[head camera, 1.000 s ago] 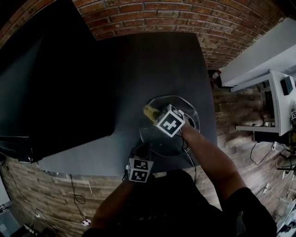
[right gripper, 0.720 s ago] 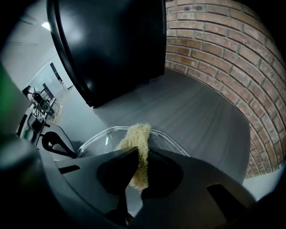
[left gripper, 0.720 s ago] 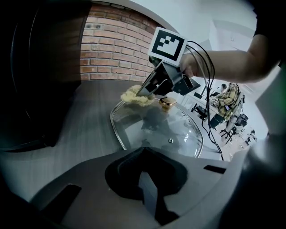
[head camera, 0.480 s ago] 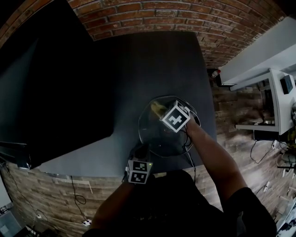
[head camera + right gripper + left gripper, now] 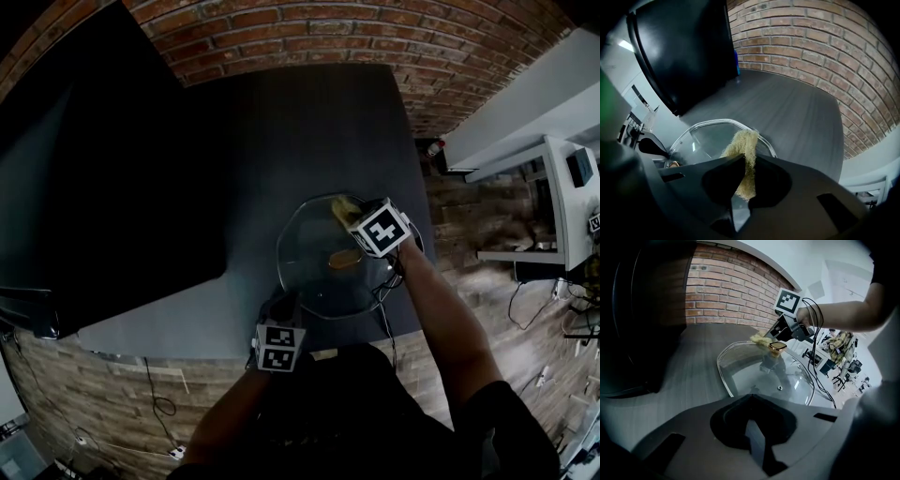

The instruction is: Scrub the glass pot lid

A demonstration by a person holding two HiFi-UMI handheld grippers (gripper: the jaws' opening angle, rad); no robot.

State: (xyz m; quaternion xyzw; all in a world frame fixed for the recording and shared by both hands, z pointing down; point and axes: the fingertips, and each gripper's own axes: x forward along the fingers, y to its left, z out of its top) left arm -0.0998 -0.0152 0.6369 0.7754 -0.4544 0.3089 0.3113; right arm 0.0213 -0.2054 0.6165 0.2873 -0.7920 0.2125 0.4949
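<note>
The right gripper (image 5: 748,161) is clamped on a yellow fibrous scrubber (image 5: 742,143). The scrubber's free end sticks out ahead of the jaws and seems to touch the far rim of the glass pot lid (image 5: 710,136). Just behind that gripper, toward the person, stands the lid's golden knob (image 5: 343,259). Nearer again, the left gripper (image 5: 750,398) has its jaws closed at the near rim, apparently pinching it to steady the lid on the dark table (image 5: 309,131). I judge the scrubbing step to be under way at the far edge. The next move calls for steady pressure on the pad as it sweeps round the glass and skirts the knob, with a firm left grip so the lid cannot slide.
</note>
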